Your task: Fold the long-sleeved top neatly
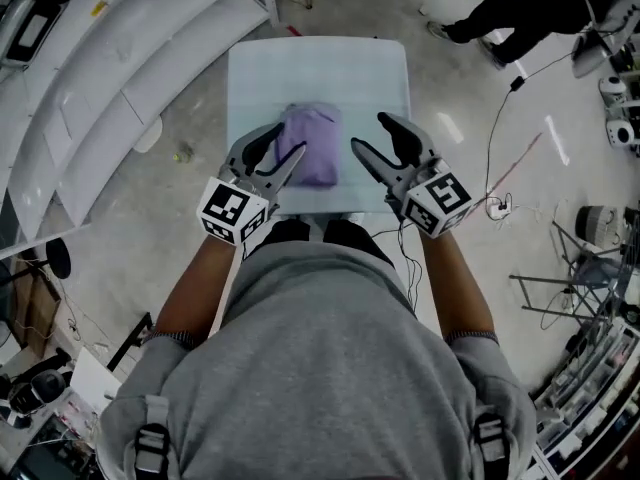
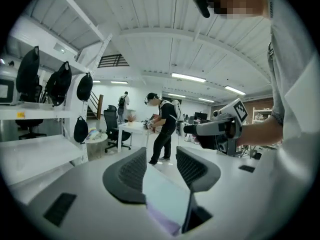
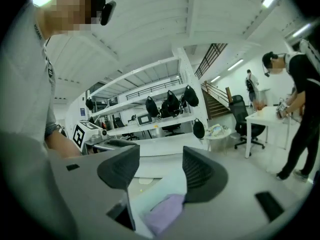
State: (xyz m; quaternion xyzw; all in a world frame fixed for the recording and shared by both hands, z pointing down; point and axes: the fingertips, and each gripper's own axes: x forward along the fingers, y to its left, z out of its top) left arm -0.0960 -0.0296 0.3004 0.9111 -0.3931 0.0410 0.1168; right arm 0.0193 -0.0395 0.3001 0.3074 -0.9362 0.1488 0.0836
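Folded purple top (image 1: 312, 146) lies near the middle of the small table (image 1: 255, 68). Left gripper (image 1: 283, 145) and right gripper (image 1: 371, 133) are held up over the table's near side, one either side of the top. Both have their jaws apart with nothing gripped.
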